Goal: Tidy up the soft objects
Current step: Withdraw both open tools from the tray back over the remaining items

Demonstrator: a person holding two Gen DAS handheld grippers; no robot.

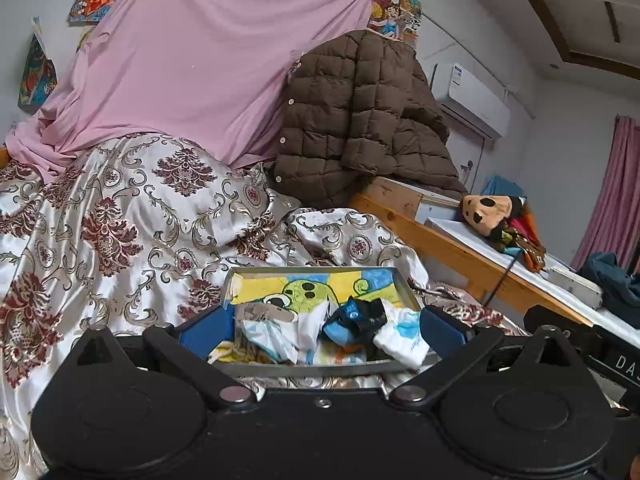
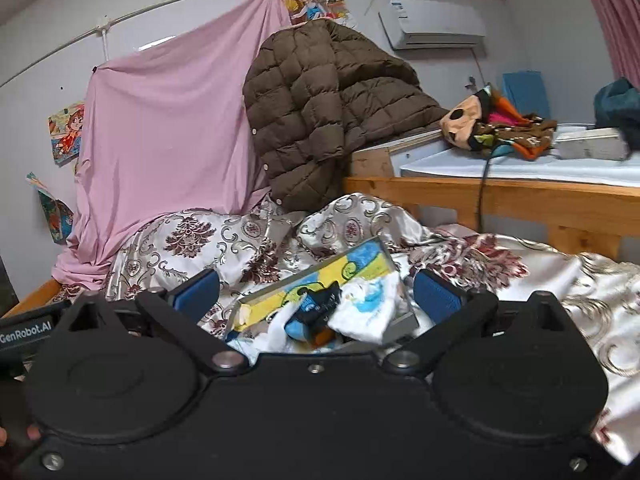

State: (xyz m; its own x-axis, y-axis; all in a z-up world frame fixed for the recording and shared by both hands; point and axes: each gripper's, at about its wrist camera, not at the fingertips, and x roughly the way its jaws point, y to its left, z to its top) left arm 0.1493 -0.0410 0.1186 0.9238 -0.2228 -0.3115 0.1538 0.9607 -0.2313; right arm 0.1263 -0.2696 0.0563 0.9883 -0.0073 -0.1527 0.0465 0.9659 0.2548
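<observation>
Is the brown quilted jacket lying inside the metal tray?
No. The brown quilted jacket is draped over the wooden bed frame, while the metal tray on the quilt holds small cloth items.

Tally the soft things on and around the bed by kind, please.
Socks in the tray: cannot count, jumbled
Brown jacket: 1
Pink sheet: 1
Patterned bedcover: 1
Plush toy: 1
Total besides socks: 4

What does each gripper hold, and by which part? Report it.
Nothing is held. The left gripper and right gripper are both open, empty, in front of the tray of small soft items.
</observation>
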